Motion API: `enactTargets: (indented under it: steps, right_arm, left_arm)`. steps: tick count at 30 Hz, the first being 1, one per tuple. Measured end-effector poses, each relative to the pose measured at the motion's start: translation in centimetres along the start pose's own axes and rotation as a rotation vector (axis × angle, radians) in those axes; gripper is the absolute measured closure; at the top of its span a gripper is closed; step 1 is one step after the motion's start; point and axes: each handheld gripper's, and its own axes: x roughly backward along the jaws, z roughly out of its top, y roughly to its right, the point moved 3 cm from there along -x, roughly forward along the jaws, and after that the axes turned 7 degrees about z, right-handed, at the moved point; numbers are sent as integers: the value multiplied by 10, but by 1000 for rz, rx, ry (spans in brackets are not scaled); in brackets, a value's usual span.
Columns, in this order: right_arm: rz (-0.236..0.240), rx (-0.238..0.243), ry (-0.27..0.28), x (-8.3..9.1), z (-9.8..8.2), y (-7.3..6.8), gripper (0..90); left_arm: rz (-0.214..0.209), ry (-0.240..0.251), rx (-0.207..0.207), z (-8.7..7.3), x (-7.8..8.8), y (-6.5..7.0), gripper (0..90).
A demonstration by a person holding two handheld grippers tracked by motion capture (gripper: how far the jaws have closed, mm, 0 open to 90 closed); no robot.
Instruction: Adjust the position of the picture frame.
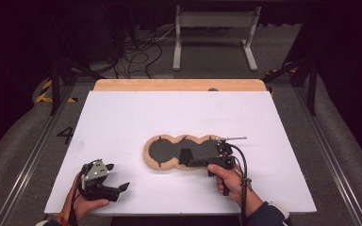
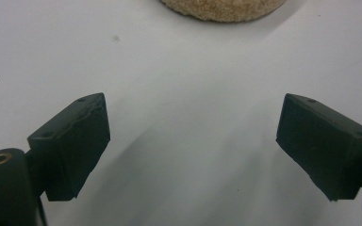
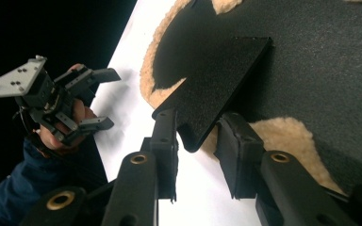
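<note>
Two grippers are at work over a white table [image 1: 122,117] in the high view. A tan, fleecy pad [image 1: 184,152] with three rounded lobes lies near the middle, its top covered in black fabric. The right gripper [image 1: 187,157] reaches in from the right over the pad's near edge, at a black flap [image 1: 186,155] that stands out from the middle lobe. The left gripper [image 1: 121,189] rests low at the near left corner, well apart from the pad.

From the left gripper view, its two black jaws stand wide apart with nothing between them, just bare white table [image 2: 184,141] below. A curved bit of the fleecy pad [image 2: 224,9] shows at the top edge, some way ahead.

From the right gripper view, the right gripper [image 3: 195,141] has its jaws drawn in on either side of the rounded tip of the black flap [image 3: 217,84]. The flap looks lifted off the pad's black fabric [image 3: 320,84], with fleece [image 3: 283,136] showing beneath; I cannot tell for sure that both jaws press on it. The left gripper [image 3: 103,99] shows farther off, spread open and empty.

Judging by this, the work is at an early stage: one flap seems caught and partly raised, the rest of the black cover lies flat on all three lobes, and the left gripper has no part in it yet.
</note>
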Motion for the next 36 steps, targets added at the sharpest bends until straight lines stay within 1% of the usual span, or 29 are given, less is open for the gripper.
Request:
enactTargets:
  steps: [3, 4, 5, 7, 10, 12, 13, 14, 15, 16, 17, 18, 19, 20, 21, 22, 23, 25, 27, 28, 29, 30, 31, 34, 36]
  right_arm:
    - [10, -5, -7, -1, 2, 1, 681]
    - [21, -15, -11, 0, 2, 2, 684]
    - [29, -22, -14, 0, 3, 3, 686]
    - [31, -25, -15, 0, 3, 3, 686]
    - [43, -52, -2, -1, 3, 5, 683]
    - [56, -67, -1, -2, 4, 6, 681]
    - [62, -76, 2, -2, 5, 7, 678]
    - [63, -79, 1, -3, 5, 7, 671]
    - [61, -84, 5, -3, 5, 6, 659]
    - [61, -84, 5, -3, 5, 6, 659]
    - [41, -83, 18, -6, 7, 3, 623]
    - [41, -83, 18, -6, 7, 3, 623]
    - [36, -85, 20, -7, 7, 3, 611]
    - [35, -91, 23, -8, 8, 3, 604]
    - [48, -107, 24, -9, 9, 5, 606]
    - [60, -120, 28, -10, 9, 6, 608]
    - [63, -124, 30, -11, 9, 7, 608]
    - [58, -125, 34, -11, 9, 6, 610]
    - [64, -131, 36, -10, 8, 7, 629]
    - [66, -134, 42, -11, 8, 8, 638]
    - [70, -144, 46, -11, 8, 8, 644]
    - [73, -143, 46, -11, 8, 9, 645]
    - [73, -142, 46, -11, 8, 9, 645]
    - [68, -140, 46, -11, 7, 8, 645]
    - [67, -138, 46, -11, 7, 8, 646]
  left_arm:
    - [3, 3, -17, 3, -1, 0, 103]
    - [-1, 5, -9, 4, -1, 0, 103]
    - [-8, 15, 7, 6, -2, -2, 103]
    - [-10, 21, 7, 7, -3, -3, 103]
    - [-21, 27, 29, 12, -7, -6, 101]
    - [-25, 26, 28, 15, -9, -8, 99]
    - [-33, 32, 34, 21, -13, -10, 98]
    - [-40, 37, 33, 24, -16, -12, 98]
    - [-45, 37, 41, 27, -18, -13, 98]
    - [-45, 37, 41, 27, -18, -13, 99]
    - [-50, 36, 37, 31, -22, -15, 99]
    - [-56, 34, 47, 33, -24, -14, 99]
    - [-55, 36, 35, 36, -26, -15, 99]
    - [-62, 39, 40, 39, -27, -15, 100]
    - [-63, 43, 43, 41, -29, -14, 100]
    - [-67, 47, 42, 41, -29, -14, 100]
    - [-64, 44, 36, 41, -30, -15, 98]
    - [-70, 37, 52, 39, -30, -14, 98]
    - [-68, 31, 48, 36, -32, -15, 98]
    - [-73, 27, 56, 35, -32, -15, 99]
    - [-73, 22, 42, 35, -32, -14, 99]
    - [-76, 22, 46, 34, -33, -13, 99]
    - [-76, 20, 29, 34, -33, -13, 99]
    - [-83, 17, 18, 33, -32, -11, 99]
    - [-88, 17, 22, 32, -33, -11, 99]
